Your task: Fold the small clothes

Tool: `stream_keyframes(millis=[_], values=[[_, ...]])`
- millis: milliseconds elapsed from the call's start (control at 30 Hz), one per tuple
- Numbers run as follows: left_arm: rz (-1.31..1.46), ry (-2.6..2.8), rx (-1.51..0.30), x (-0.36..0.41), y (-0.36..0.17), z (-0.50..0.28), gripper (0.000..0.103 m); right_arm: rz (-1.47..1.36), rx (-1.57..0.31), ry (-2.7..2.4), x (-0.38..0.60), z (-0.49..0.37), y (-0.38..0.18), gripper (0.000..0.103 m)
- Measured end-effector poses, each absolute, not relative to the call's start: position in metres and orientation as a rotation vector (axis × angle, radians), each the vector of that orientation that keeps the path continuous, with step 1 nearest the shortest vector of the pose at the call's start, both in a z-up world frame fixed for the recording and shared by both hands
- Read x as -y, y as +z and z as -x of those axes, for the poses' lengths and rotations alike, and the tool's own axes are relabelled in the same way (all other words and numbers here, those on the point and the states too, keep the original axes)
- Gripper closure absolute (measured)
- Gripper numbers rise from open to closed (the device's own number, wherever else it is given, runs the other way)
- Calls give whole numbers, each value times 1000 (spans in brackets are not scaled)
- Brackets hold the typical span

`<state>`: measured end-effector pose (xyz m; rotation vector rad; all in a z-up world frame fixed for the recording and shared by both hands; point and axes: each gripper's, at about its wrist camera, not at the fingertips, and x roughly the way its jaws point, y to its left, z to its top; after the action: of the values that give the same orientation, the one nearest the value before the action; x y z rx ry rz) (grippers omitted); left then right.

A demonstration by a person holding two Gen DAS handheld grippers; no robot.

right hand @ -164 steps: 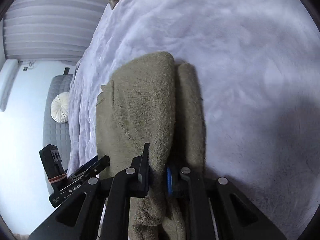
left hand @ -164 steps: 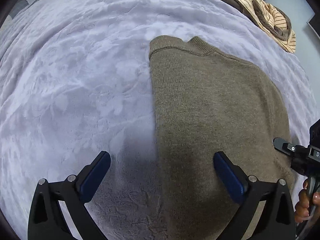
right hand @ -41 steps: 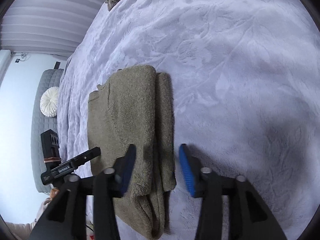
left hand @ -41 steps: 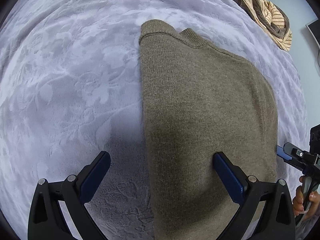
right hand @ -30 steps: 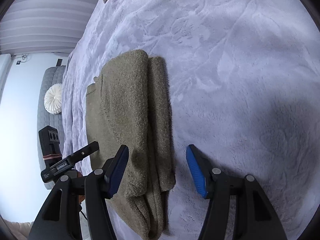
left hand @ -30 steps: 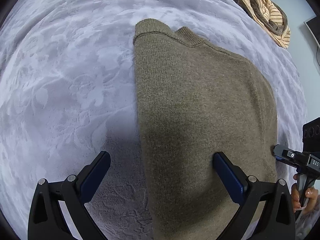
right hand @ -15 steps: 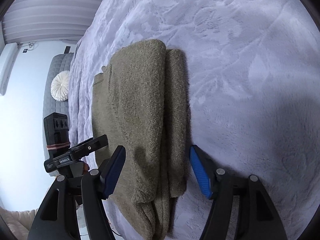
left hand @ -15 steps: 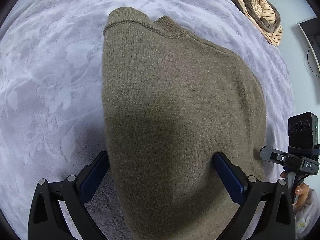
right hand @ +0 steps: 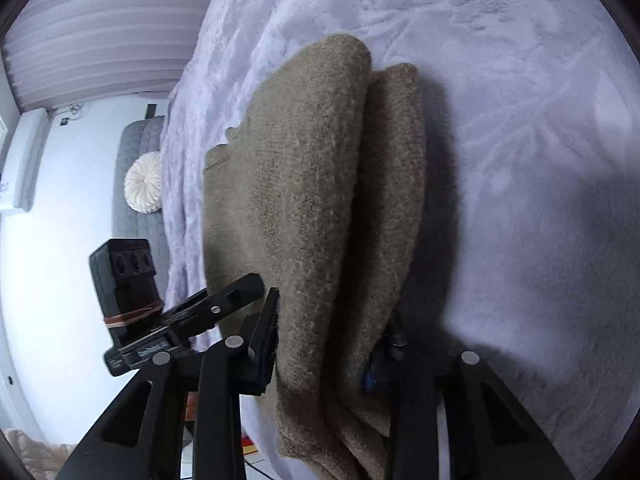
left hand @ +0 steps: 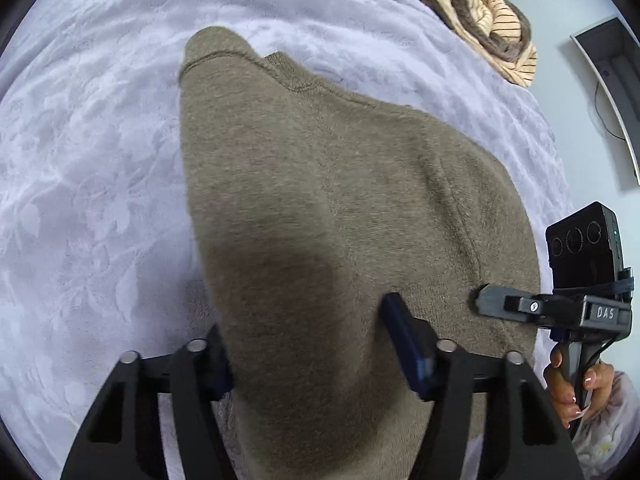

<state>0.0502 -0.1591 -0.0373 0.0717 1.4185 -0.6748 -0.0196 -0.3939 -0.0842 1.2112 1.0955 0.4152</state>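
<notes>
An olive-brown knitted sweater (left hand: pixel 360 200) lies folded lengthwise on the lilac plush blanket (left hand: pixel 80 160), collar at the far end. My left gripper (left hand: pixel 308 332) points steeply down over the sweater's near left edge. Its jaws are closing with the cloth bulging between them, and the blue inner face of the right pad still shows. In the right wrist view the same sweater (right hand: pixel 312 200) shows as stacked folded layers. My right gripper (right hand: pixel 328 320) is closing on those layers, and the cloth fills the gap and hides most of the blue pad. The right gripper's finger (left hand: pixel 520 304) reaches the sweater's right edge.
A striped beige garment (left hand: pixel 492 36) and brown clothes are heaped at the blanket's far right. A person's hand (left hand: pixel 568 384) holds the right gripper's handle. A round white cushion (right hand: pixel 143 188) leans on grey padding beyond the bed's edge. Pleated blinds (right hand: pixel 100 40) cover the wall.
Both grippers have come in over the sweater's near end and their jaws have narrowed. The sweater's edges now sit between the fingers of each, where before the jaws stood wide apart.
</notes>
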Motion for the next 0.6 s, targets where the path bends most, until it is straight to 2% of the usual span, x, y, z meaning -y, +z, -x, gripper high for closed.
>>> stream_keyframes(millis=[333,600], values=[[-49,-733,-1355,132,17,-28,44,-1242,-1045,525,354,28,-39,69],[-49,-745,-1329,63,51,4,44,-1277,-1031,572,300,44,-19,69]])
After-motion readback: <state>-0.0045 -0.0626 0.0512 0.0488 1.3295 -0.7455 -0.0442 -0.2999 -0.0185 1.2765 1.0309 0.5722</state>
